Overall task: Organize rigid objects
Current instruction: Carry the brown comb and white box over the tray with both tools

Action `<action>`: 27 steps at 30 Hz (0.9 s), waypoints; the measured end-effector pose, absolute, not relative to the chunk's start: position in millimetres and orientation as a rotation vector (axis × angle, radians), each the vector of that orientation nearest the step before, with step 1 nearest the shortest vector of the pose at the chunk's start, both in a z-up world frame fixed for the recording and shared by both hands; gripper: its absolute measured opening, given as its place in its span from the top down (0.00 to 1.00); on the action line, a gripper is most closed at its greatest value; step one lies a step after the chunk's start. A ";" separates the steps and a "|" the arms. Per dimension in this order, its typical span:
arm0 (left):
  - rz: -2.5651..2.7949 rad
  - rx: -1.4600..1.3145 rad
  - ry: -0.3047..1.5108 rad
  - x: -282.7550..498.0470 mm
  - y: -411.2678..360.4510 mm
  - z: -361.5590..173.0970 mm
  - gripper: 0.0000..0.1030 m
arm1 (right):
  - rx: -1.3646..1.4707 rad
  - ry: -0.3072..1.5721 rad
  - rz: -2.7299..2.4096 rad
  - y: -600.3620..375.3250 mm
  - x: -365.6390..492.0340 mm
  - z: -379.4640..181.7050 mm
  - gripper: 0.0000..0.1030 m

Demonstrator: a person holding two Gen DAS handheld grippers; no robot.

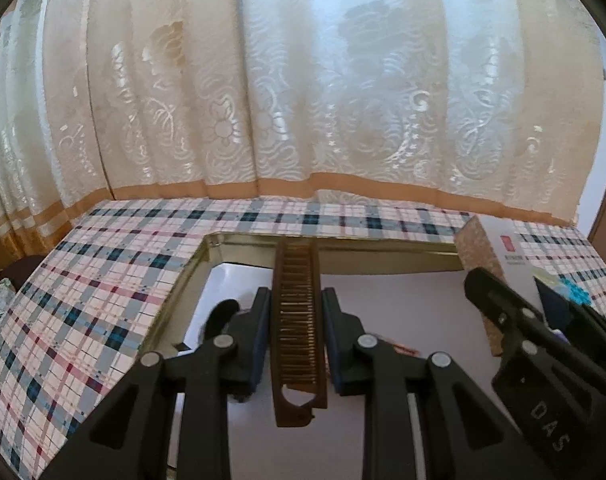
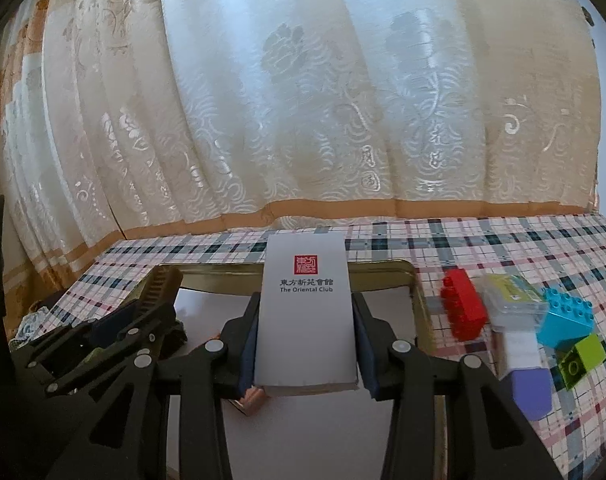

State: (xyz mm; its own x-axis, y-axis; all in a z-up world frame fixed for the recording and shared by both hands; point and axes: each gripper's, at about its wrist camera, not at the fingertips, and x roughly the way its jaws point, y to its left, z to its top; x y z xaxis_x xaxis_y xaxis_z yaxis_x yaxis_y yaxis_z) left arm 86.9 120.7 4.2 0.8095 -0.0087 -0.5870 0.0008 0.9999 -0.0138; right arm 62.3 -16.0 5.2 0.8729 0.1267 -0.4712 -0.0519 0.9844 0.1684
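- Comb [image 1: 297, 320], brown with fine teeth, sat clamped between the left gripper [image 1: 296, 334] pads, its long axis running toward 12 o'clock; near end projected back past the pads toward the camera.
- Comb hung over the open gold-rimmed tin tray [image 1: 383, 258]; whether it touched the pale tray floor could not be told.
- White box [image 2: 307, 316], printed with a red seal and "The Oriental Club", was pinched on both long sides by the right gripper [image 2: 307, 344]; tongs narrowed to the box's width.
- Box was held over the same tray [image 2: 417, 300], near its middle, top face up toward the lens.
- In the left wrist view, the box [image 1: 499, 254] showed a cork-patterned side at 2 o'clock, with the right gripper [image 1: 515, 320] body in front of it.
- In the right wrist view, the left gripper [image 2: 143, 304] and the comb [image 2: 159, 284] appeared at 9 o'clock, over the tray's left edge.
- Copper-coloured small item [image 2: 250, 398] lay on the tray floor just under the box's near left corner; identity unclear.
- On the plaid tablecloth [image 2: 503, 236], right of the tray at 3 o'clock: red brick [image 2: 463, 306], clear plastic case [image 2: 515, 298], cyan brick [image 2: 569, 320], lime brick [image 2: 581, 358], and a white-and-purple item [image 2: 529, 376], clustered close together.
- Patterned cream curtain [image 1: 303, 80] hung behind the table at 12 o'clock.
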 end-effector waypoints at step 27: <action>0.065 0.037 0.822 133.7 125.5 -14.1 0.77 | 0.221 0.708 0.061 -10.0 117.5 -6.4 0.57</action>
State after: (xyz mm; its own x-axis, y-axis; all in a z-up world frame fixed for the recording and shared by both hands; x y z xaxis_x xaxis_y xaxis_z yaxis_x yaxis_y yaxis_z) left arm 133.7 125.5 -14.1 0.6786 0.0720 -0.7310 -0.0430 0.9974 0.0583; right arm 117.5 -10.0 -6.4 0.7593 0.1300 -0.6377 0.0196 0.9748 0.2220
